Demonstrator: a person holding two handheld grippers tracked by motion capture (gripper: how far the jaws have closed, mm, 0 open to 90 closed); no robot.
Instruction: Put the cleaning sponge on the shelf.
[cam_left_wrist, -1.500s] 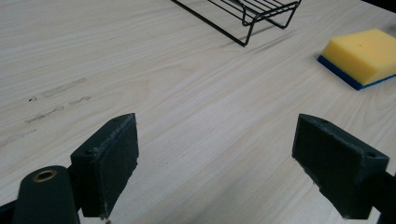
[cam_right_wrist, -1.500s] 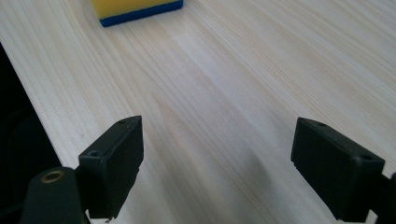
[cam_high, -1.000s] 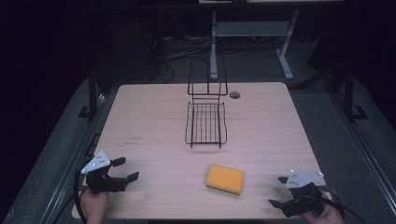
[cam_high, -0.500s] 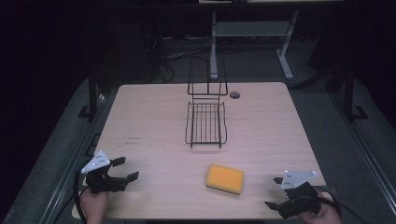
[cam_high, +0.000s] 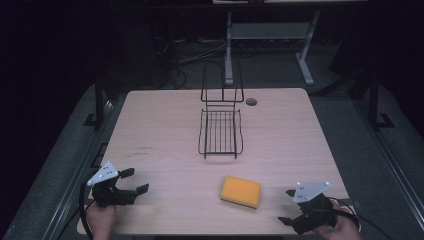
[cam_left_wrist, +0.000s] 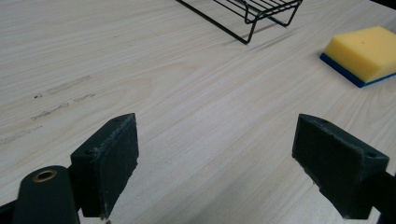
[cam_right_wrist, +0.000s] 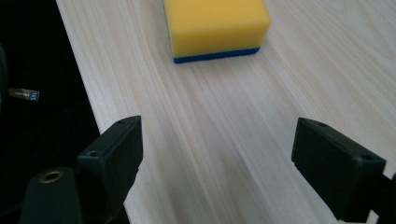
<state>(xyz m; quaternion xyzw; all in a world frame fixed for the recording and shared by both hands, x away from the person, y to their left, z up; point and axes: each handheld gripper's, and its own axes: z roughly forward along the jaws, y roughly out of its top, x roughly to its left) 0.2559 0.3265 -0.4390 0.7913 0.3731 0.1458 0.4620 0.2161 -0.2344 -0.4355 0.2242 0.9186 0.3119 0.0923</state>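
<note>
One sponge (cam_high: 241, 191), yellow on top with a blue underlayer, flat on the near half of the wooden table (cam_high: 150, 130), nearer its front edge than its middle. Untouched, with bare wood on every side. Seen again in the right gripper view (cam_right_wrist: 215, 28), straight ahead of the jaws at the top of the frame, and in the left gripper view (cam_left_wrist: 363, 53), off at the upper right.

Just right of the sponge and close to the front right corner: right gripper (cam_high: 289, 206), held in a hand (cam_high: 340, 229) at the table's edge, jaws spread wide with nothing between them, aimed toward the sponge. Gap of bare wood between its open pads (cam_right_wrist: 114, 158) and the sponge's blue edge; table's front edge running past the left pad in that view.

Well apart on the other side, near the front left corner: left gripper (cam_high: 134, 181), also held in a hand (cam_high: 100, 220), jaws likewise wide apart and empty, low over the wood. Open pads (cam_left_wrist: 108, 158) framing plain tabletop, with a few faint scuff marks (cam_left_wrist: 60, 95) on the wood to their left.

Farther back, about mid-table: black wire rack (cam_high: 220, 131), standing upright, its tall back toward the far edge, empty. Corner of it at the top of the left gripper view (cam_left_wrist: 252, 11). Beside its rear right, a small dark round grommet (cam_high: 251, 101) in the tabletop.
</note>
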